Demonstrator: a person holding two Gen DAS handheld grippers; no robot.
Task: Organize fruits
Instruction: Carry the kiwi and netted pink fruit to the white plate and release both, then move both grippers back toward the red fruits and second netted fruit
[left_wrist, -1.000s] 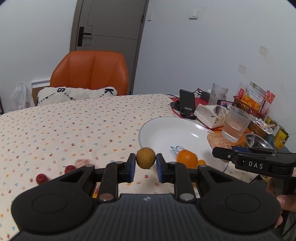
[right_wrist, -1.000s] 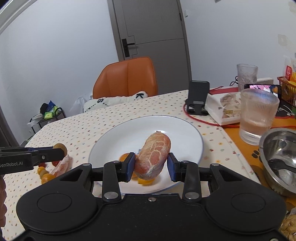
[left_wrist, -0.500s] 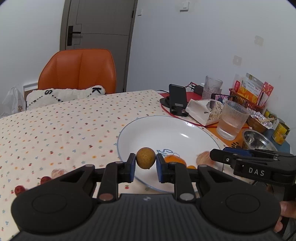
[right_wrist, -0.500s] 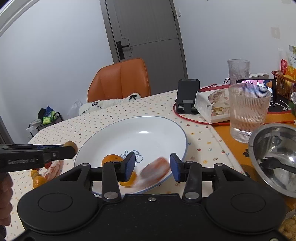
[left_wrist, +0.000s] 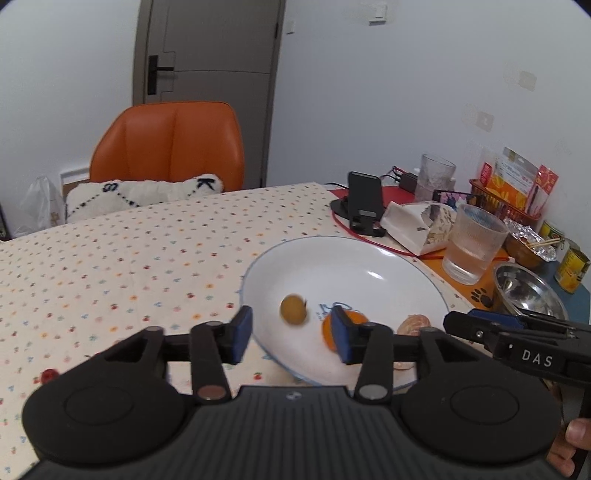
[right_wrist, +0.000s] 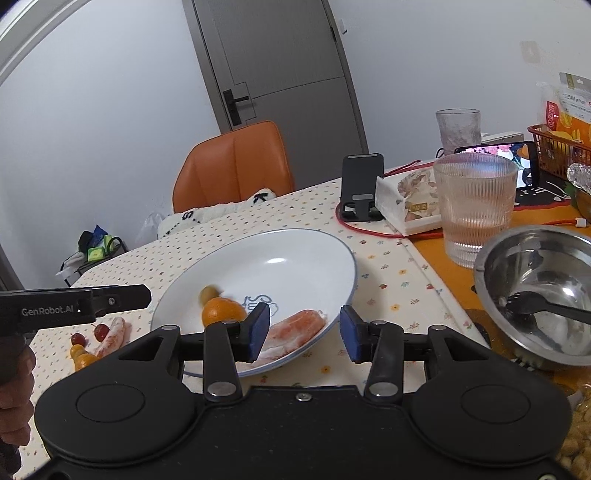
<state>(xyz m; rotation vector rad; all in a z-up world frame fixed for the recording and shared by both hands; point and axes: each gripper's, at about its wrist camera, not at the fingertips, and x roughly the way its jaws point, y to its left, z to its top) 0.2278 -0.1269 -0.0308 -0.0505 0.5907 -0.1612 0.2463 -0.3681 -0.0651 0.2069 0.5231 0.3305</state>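
Nearest, the left gripper (left_wrist: 291, 334) has its jaws spread wide and empty over the near rim of a white plate (left_wrist: 373, 258). The right gripper (right_wrist: 303, 332) is likewise spread, holding nothing. On the plate lie a small brown round fruit (left_wrist: 293, 309) (blurred), an orange (right_wrist: 223, 312) and a peeled pink citrus segment (right_wrist: 295, 326); its far half is bare. Left of the plate, cherries (right_wrist: 88, 335) sit on the dotted tablecloth (left_wrist: 110, 266). Beyond the plate's right edge stand a ribbed glass (right_wrist: 474, 206) and a steel bowl (right_wrist: 535, 295).

table (left_wrist: 110, 266): dotted cloth | on it: plate (left_wrist: 369, 254), glass (left_wrist: 474, 242), steel bowl (right_wrist: 535, 258), phone stand (left_wrist: 364, 203), tissue pack (right_wrist: 406, 201), cherries (right_wrist: 88, 334)
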